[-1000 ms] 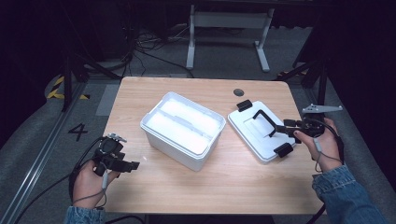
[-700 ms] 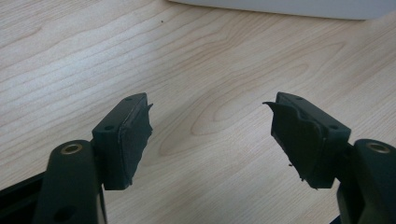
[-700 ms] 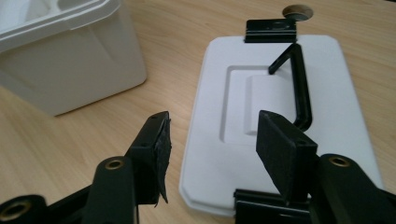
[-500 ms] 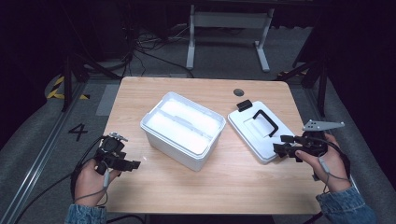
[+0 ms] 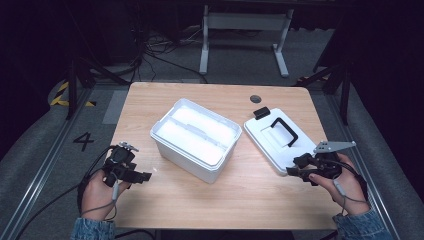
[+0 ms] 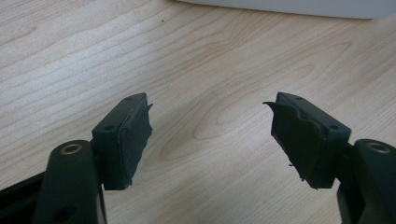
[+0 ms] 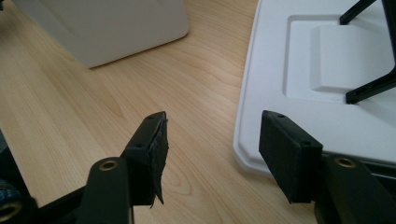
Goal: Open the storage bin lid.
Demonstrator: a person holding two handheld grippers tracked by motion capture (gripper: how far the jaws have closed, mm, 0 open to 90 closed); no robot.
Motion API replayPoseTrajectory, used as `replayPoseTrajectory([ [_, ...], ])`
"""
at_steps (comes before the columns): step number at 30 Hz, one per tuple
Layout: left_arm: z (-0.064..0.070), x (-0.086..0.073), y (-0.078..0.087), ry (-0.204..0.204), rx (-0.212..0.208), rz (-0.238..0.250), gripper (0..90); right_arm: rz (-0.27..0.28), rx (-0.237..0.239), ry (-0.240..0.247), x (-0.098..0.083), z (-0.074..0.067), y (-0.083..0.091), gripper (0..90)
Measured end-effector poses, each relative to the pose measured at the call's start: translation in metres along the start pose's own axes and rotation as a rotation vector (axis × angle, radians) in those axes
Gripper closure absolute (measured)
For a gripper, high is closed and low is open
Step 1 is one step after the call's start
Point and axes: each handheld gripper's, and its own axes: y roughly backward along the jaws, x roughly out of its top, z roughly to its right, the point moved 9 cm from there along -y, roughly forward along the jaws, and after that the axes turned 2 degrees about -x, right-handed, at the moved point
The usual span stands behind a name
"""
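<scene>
From my seat the work reads as handling the white lid (image 5: 272, 141), which lies flat on the desk (image 5: 225, 200) toward its right edge, handle up, just beside the open white bin (image 5: 195, 137) that sits at the desk's middle. My right gripper (image 5: 295, 171) is at the lid's near corner with its jaws spread and holding nothing; in the right gripper view (image 7: 212, 140) that corner of the lid (image 7: 299, 102) sits just ahead of the gap, closer to the right-hand jaw, and the lid's black handle (image 7: 369, 88) is farther up, well clear of the jaws. My left gripper (image 5: 145, 176) rests near the desk's front-left corner, apart from the bin, jaws also released wide over bare wood, as the left gripper view (image 6: 210, 126) shows, with the bin's wall (image 6: 289, 7) just at the top edge. My worry from here is the grip on the lid: its rim is thin and lies flush on the wood, so if I close on that corner one jaw may ride over the top and simply push the lid toward the far edge, or skid it into the bin. A pinch on a corner alone would likely let the lid swing or slip once lifted. The pad (image 7: 156, 158) on the left-hand jaw looks frayed and peeling, which I judge could weaken the hold further. The trailing cable (image 5: 92, 172) by my left hand could snag too.
</scene>
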Motion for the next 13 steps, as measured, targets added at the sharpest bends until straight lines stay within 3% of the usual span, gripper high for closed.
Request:
replayPoseTrajectory([
  [13,-0.0009,0.0006,0.0014,-0.004,0.005,0.003,28.8,0.007,-0.008,0.010,-0.0022,-0.0026,0.0009,42.8],
])
